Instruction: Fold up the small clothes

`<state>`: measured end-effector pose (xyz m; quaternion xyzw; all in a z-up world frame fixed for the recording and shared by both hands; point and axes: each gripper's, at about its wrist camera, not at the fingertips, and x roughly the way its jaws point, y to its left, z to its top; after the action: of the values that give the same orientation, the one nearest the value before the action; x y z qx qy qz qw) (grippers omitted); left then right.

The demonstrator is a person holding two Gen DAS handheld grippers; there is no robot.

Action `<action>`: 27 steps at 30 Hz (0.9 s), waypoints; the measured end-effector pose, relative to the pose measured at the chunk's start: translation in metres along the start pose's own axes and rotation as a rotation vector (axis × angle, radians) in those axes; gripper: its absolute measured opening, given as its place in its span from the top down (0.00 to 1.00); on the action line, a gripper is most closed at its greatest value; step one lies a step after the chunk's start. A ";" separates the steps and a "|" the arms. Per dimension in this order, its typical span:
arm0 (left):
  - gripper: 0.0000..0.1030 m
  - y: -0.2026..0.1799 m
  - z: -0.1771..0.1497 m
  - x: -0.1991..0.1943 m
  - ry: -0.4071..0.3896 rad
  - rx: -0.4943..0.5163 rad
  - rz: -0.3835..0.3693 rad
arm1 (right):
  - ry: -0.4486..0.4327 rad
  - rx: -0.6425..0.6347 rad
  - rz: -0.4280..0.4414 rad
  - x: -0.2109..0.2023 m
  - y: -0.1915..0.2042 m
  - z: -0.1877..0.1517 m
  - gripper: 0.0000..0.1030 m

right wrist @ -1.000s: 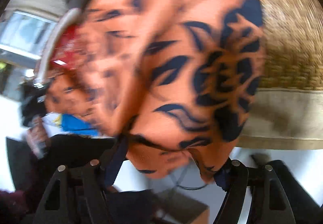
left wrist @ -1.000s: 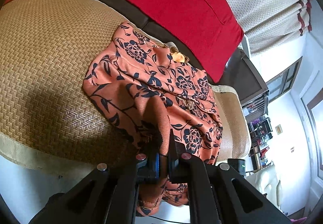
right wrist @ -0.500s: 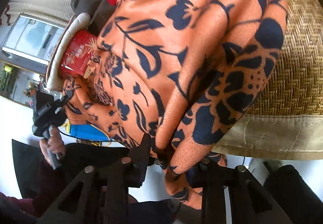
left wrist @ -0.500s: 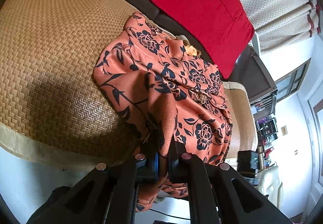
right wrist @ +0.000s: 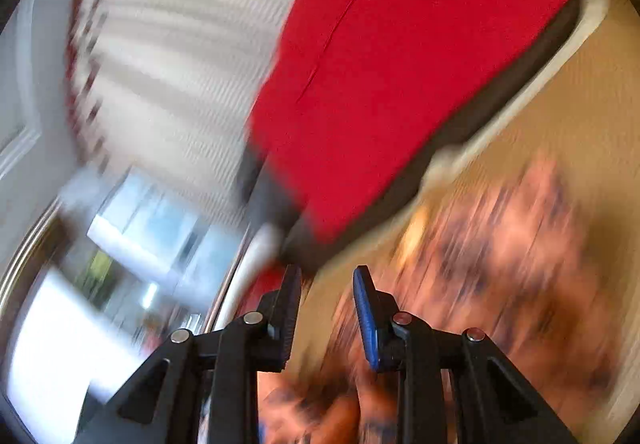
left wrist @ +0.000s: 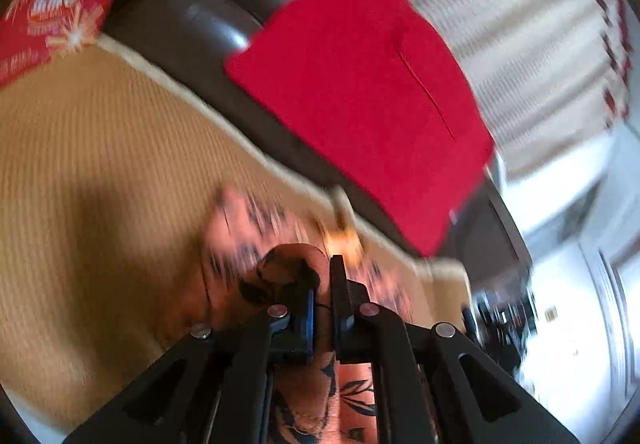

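An orange garment with black flowers [left wrist: 248, 244] lies on the woven tan seat mat [left wrist: 100, 172]; both views are motion-blurred. My left gripper [left wrist: 322, 284] is shut on a fold of the garment, which bulges above the fingers and hangs below them. In the right wrist view the garment [right wrist: 500, 244] spreads over the mat at the right. My right gripper [right wrist: 328, 284] stands with its jaws apart and nothing between the tips; the cloth lies below and beside it.
A red cushion [left wrist: 360, 84] leans on the dark sofa back [left wrist: 224, 4], also in the right wrist view [right wrist: 400, 64]. A red printed bag [left wrist: 52, 12] sits far left. A beige curtain [left wrist: 520, 24] hangs behind. The room floor lies beyond the seat.
Both grippers swung up and forward over the seat. The left one carried its fold of cloth along. The right gripper, around the cloth half a second ago, now shows empty tips.
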<state>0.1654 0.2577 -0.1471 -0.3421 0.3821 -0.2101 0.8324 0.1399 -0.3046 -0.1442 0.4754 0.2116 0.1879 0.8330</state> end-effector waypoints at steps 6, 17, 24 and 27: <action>0.49 0.051 0.024 0.044 -0.028 -0.157 0.122 | -0.118 0.156 -0.114 0.008 -0.058 0.034 0.44; 0.30 0.055 -0.017 0.032 -0.008 -0.095 0.207 | 0.409 -0.150 -0.228 0.061 0.002 -0.041 0.18; 0.36 0.065 -0.018 0.038 0.015 -0.076 0.216 | 0.502 -0.357 -0.344 0.076 0.029 -0.116 0.76; 0.74 0.053 -0.018 0.049 0.054 -0.027 0.192 | 0.507 -0.426 -0.343 0.084 0.050 -0.136 0.85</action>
<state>0.1860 0.2563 -0.2185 -0.3093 0.4384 -0.1334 0.8333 0.1327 -0.1411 -0.1775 0.1873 0.4436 0.1974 0.8539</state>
